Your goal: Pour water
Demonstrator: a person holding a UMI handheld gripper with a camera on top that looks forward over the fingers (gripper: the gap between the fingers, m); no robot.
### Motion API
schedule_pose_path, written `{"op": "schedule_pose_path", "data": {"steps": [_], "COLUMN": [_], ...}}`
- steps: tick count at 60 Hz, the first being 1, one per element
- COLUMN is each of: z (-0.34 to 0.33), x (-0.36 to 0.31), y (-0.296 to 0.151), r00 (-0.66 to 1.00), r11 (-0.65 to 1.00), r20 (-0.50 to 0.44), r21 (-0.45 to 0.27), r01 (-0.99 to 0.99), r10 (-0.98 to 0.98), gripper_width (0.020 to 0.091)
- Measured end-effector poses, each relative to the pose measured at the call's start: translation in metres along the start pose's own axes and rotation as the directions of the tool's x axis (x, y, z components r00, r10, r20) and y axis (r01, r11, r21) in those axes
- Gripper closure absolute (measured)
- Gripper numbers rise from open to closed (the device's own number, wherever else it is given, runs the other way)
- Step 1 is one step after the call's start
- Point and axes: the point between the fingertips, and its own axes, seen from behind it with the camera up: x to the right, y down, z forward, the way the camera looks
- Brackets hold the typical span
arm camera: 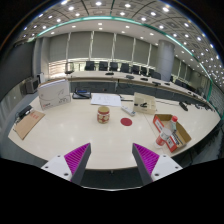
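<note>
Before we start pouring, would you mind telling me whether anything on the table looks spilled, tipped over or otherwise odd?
Nothing stands out. The jar stands upright on the table, with no visible spill around it. The red disc lies flat beside it, and the open cardboard box sits further off. The tool is open, short of them all.

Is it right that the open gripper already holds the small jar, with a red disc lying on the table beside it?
Not quite. The gripper view shows the gripper open and empty; the small jar stands on the table well beyond the fingers. The red disc does lie beside it.
</note>
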Motion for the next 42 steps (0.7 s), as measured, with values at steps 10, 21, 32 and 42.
{"op": "schedule_pose_path", "data": {"steps": [10, 21, 32, 42], "z": [0.026, 0.073, 0.141, 0.212], "x": [0.104, 0.211, 0.279, 0.302], "y": [0.030, 0.049, 0.044, 0.041], "r00": [0.996, 0.992, 0.995, 0.998], "r11": [0.999, 0.998, 0.995, 0.993], "r20": [-0.079, -0.116, -0.086, -0.036], "r21": [-0.004, 0.032, 0.093, 0.112], "r01": [-0.040, -0.052, -0.034, -0.042], "r10": [0.039, 0.056, 0.043, 0.046], "gripper_width": [0.0246, 0.0246, 0.0247, 0.0248]}}
